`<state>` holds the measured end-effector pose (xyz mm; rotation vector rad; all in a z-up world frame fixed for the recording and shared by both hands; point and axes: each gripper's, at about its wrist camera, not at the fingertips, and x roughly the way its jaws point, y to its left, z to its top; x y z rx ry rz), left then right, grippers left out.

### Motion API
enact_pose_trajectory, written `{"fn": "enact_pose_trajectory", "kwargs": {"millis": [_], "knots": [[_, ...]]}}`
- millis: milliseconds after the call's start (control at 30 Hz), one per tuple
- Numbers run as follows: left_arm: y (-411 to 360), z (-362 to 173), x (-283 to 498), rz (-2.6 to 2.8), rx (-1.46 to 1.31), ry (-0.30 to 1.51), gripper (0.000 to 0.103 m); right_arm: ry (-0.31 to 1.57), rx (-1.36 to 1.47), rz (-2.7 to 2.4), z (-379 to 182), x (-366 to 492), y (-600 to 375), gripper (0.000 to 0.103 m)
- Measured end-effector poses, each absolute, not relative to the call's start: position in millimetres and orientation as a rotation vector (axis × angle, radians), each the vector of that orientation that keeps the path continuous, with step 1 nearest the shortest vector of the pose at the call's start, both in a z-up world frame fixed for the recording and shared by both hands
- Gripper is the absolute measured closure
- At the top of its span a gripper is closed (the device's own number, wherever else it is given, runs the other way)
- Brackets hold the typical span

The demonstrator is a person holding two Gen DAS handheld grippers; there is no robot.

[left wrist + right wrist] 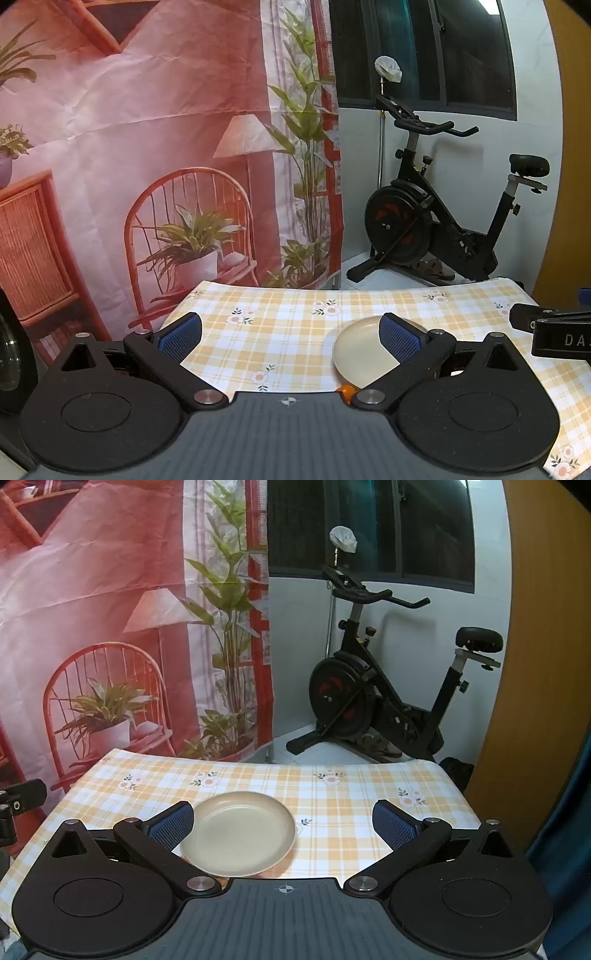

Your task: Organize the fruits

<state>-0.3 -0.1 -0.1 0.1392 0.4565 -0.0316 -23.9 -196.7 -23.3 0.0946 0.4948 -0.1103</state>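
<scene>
I hover both tongs, left (290, 341) and right (282, 825), wide and empty, over the plate (239, 833); next I fetch the orange fruit (346, 390) just beside it.

A shallow, round, beige plate (239, 832) lies flat and empty on the checked, flowered tabletop (332, 812). A small orange fruit (346, 390) sits just beside the plate's near rim, mostly hidden.
</scene>
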Motion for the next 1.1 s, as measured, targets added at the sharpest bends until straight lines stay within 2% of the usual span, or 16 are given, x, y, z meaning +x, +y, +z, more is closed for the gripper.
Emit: {"fn": "enact_pose_trajectory", "kwargs": {"millis": [1100], "knots": [[2.8, 1.0, -2.1, -0.044, 0.126, 0.445, 0.0, 0.49, 0.106, -0.106, -25.7, -23.1, -198.5, 0.0]]}}
